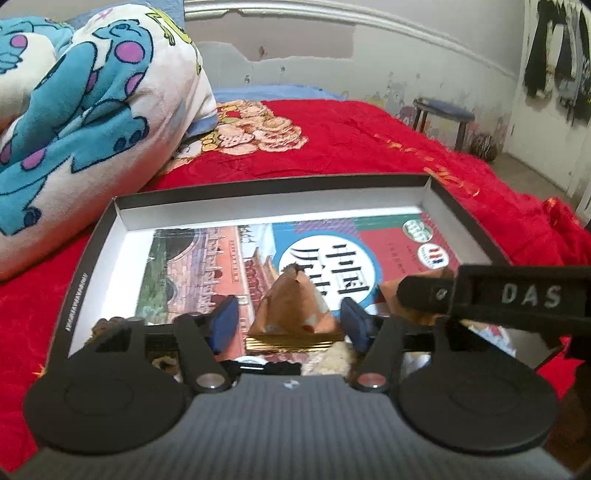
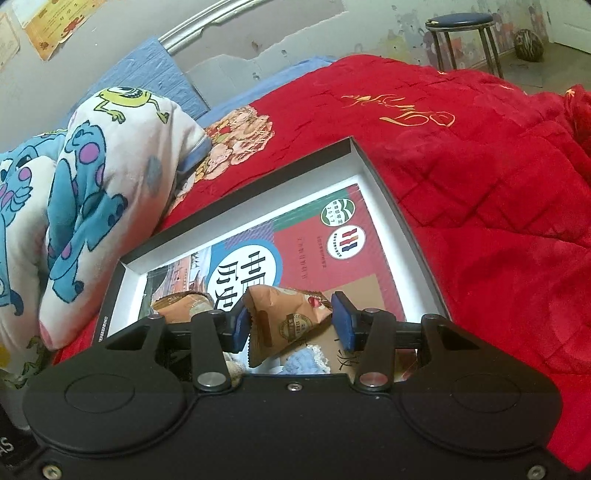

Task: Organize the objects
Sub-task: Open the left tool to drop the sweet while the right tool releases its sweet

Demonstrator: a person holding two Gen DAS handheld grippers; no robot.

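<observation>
A shallow black box with white inner walls (image 1: 266, 201) lies on the red bedspread and holds a colourful book (image 1: 207, 266). A brown triangular snack packet (image 1: 291, 306) stands on a gold-edged item in the box, between the blue pads of my left gripper (image 1: 290, 325). Those pads stand apart from the packet, so the gripper is open. In the right wrist view, my right gripper (image 2: 291, 325) is shut on a second brown snack packet (image 2: 284, 317), held over the box (image 2: 388, 192) and book (image 2: 332, 266). The first packet (image 2: 184, 306) shows to its left.
A folded cartoon-print blanket (image 1: 92, 110) lies against the box's left side. Red bedspread (image 1: 369, 140) surrounds the box. A black bar marked DAS (image 1: 517, 295) crosses the right of the left wrist view. A stool (image 2: 461, 33) and a ball (image 2: 528, 44) stand by the far wall.
</observation>
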